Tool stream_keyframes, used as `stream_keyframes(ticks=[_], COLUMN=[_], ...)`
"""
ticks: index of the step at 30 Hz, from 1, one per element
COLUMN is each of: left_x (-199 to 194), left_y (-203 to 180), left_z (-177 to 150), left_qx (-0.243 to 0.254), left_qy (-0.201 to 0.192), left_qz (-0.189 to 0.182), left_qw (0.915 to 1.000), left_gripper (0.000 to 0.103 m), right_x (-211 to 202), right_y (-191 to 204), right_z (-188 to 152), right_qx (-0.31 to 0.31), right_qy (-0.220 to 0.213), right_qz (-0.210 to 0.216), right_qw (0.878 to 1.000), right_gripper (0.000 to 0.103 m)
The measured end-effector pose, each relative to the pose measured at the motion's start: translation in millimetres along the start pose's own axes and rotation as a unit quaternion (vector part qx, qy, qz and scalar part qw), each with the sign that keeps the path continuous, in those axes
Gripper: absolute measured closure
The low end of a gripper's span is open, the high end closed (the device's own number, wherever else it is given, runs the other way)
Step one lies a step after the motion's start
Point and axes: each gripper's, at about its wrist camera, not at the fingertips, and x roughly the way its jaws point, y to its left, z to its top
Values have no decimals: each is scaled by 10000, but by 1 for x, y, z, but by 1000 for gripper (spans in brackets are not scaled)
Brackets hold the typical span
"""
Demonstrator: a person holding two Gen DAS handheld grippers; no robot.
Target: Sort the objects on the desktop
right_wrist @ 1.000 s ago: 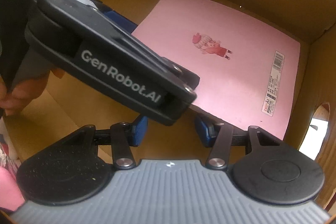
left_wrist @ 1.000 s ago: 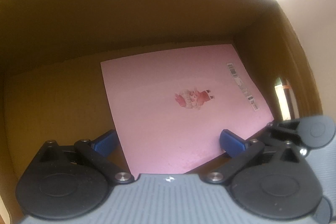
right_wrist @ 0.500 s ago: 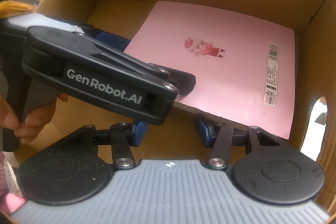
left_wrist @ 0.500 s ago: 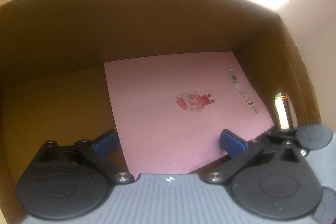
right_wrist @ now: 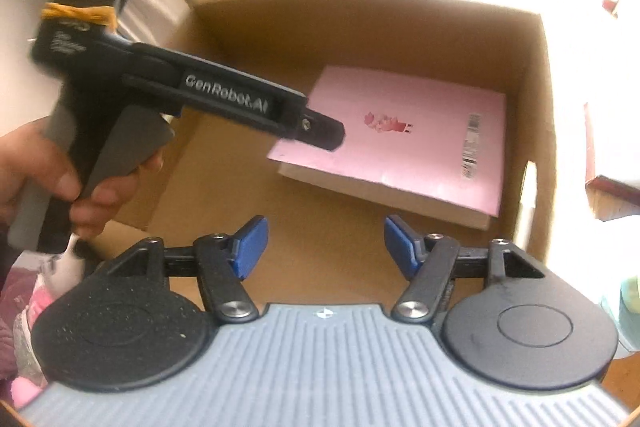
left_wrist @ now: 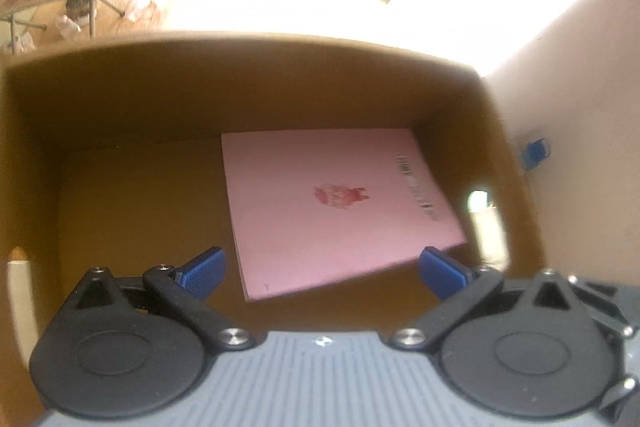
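Fingers (left_wrist: 202, 269) of left gripper (left_wrist: 320, 269) and right gripper (right_wrist: 326, 243) spread wide, empty. Ahead of both, flat in brown cardboard box (right_wrist: 400, 27): thin pink paperback book (right_wrist: 404, 139), judged light, slightly flexible, smooth-covered; best pinched at its raised near edge.

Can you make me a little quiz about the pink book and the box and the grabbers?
1. True or false: the pink book lies flat on the floor of the cardboard box.
2. What is the left gripper holding?
A. the pink book
B. nothing, its jaws are open
C. a pen
3. Fill in the word: the book's cover shows a small red and pink picture and, near one edge, a printed ____.

Key
1. True. It sits toward one side wall, cover up.
2. B. The right gripper is open and empty too.
3. Barcode.
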Motion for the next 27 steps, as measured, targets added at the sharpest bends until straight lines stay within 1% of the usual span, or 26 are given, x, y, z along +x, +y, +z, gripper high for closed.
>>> stream_keyframes(ticks=[1,3,4,6,7,8,9,10,13,15,16,17,21,24,26,27], left_x=[-6,-46,-54,-75,-95,-112,-123,-137,-163,-178,-187,-193,-191,-184,-174,-168], left_y=[-4,3,-3,-12,-14,-18,-22,-26,-38,-43,-44,-45,-36,-24,-16,-12], left_z=[-5,-21,-28,-43,-49,-58,-66,-76,-110,-134,-147,-160,-206,-240,-259,-265], left_qx=[32,113,149,175,187,213,232,271,477,613,668,694,574,273,114,-1], left_qy=[-76,-259,-377,-655,-792,-950,-1072,-1205,-1573,-1764,-1812,-1845,-1842,-1720,-1511,-1406], left_qz=[-18,-63,-92,-136,-160,-194,-223,-255,-349,-360,-351,-323,-188,-91,-68,-84], left_qw=[10000,9996,9991,9976,9966,9951,9937,9920,9858,9817,9806,9799,9810,9847,9884,9900], left_gripper=[0,0,0,0,0,0,0,0,0,0,0,0,0,0,0,0], right_x=[-15,-48,-66,-83,-83,-96,-96,-87,-89,-99,-88,-90,-78,-69,-61,-57], right_y=[4,13,6,25,32,35,31,41,29,32,26,28,30,29,32,33], right_z=[-7,-27,-40,-75,-98,-111,-132,-155,-193,-222,-233,-244,-279,-293,-294,-299], right_qx=[-11,-44,-40,0,41,107,173,248,550,715,779,859,1174,1335,1334,1294], right_qy=[-142,-473,-598,-859,-968,-1081,-1169,-1262,-1505,-1617,-1649,-1668,-1630,-1625,-1661,-1671], right_qz=[-6,-10,-21,-43,-45,-52,-64,-78,-52,-106,-145,-213,-515,-721,-836,-866], right_qw=[9999,9989,9982,9963,9953,9941,9930,9917,9871,9842,9831,9820,9783,9750,9735,9736], right_gripper=[34,30,28,26,24,23,23,23,18,15,13,12,11,9,2,2])
